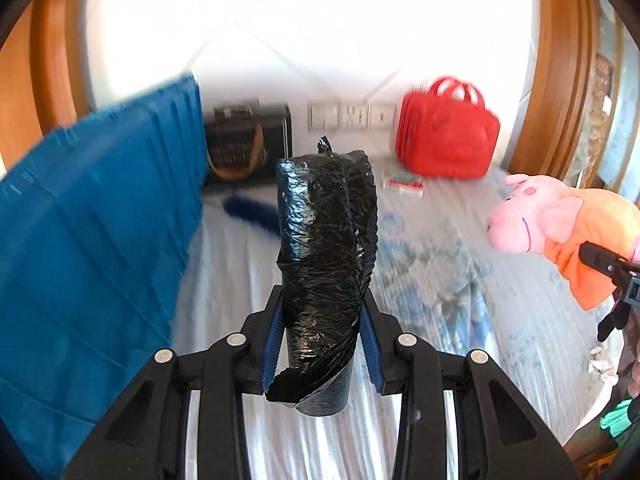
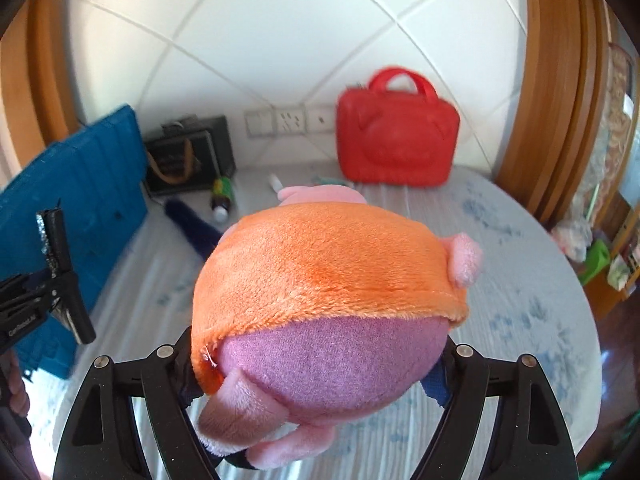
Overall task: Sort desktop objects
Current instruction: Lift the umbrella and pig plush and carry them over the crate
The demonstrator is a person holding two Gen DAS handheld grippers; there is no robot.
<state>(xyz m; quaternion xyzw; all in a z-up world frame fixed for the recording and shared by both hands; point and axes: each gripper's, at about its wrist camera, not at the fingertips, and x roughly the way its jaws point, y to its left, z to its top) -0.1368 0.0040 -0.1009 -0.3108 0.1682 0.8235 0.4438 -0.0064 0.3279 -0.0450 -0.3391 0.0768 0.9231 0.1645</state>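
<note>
- Left wrist view: the left gripper (image 1: 326, 344) fingers are clamping a black bag roll (image 1: 326, 248) above the bench (image 1: 460, 312); the blue crate (image 1: 92, 240) is crowding the left, open bench lying ahead
- Right wrist view: the right gripper (image 2: 316, 364) fingers are gripping the plush pig (image 2: 320, 292) wide above the bench; a bottle (image 2: 222, 196), a brush (image 2: 192, 226) and the red case (image 2: 396, 140) are waiting unsorted, rounded edge right

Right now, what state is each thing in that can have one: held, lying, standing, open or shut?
Left gripper: shut on the black bag roll.
Black bag roll: held upright, off the table.
Right gripper: shut on the plush pig.
Plush pig: held, lifted above the table.
Red case: standing upright, shut.
Small bottle: lying on its side.
Blue crate: standing at the table's left.
</note>
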